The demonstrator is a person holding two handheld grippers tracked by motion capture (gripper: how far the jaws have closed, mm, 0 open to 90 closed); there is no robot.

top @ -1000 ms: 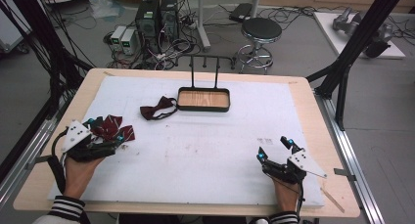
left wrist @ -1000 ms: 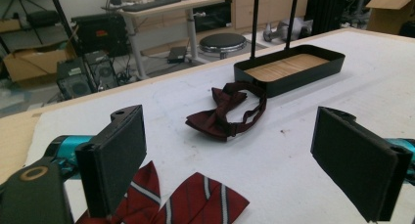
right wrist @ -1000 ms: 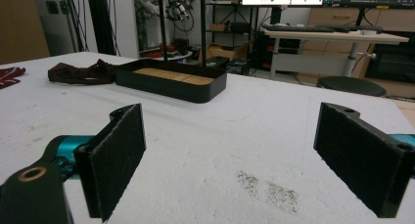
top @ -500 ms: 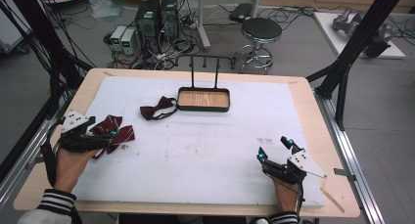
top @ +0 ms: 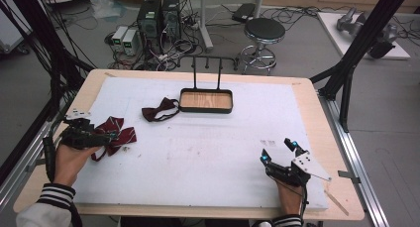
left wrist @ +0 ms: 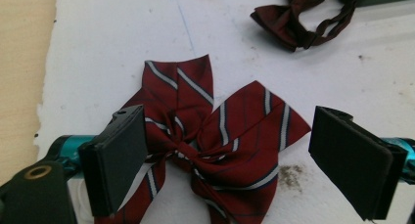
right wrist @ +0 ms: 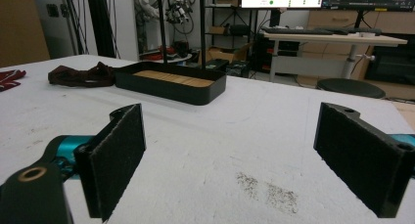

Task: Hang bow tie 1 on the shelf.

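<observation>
Striped maroon fabric bow with white and dark lines (left wrist: 215,145) lies on the white foam sheet (top: 198,152) covering the pale wooden desk (top: 317,118), near its left edge. Largest of all is that desk, and the sheet hides most of its top.

Next in size, the shallow black tray with a wooden floor (top: 205,100) sits toward the far middle, two thin black posts rising behind it; the tray holds nothing. Just left of it rests a plain dark maroon bow tie with a strap (top: 159,109), apart from the tray.

Left tongs (left wrist: 235,160) are spread wide, one jaw on each side of the striped bow, the left pad overlapping its edge; whether it touches the cloth cannot be told. Right tongs (top: 280,152) hover low near the desk's right front, jaws wide apart around nothing.

The left gripper view shows the bow's stripes and centre knot closely. The right gripper view shows the tray's side wall, plus a monitor and shelving beyond.
</observation>
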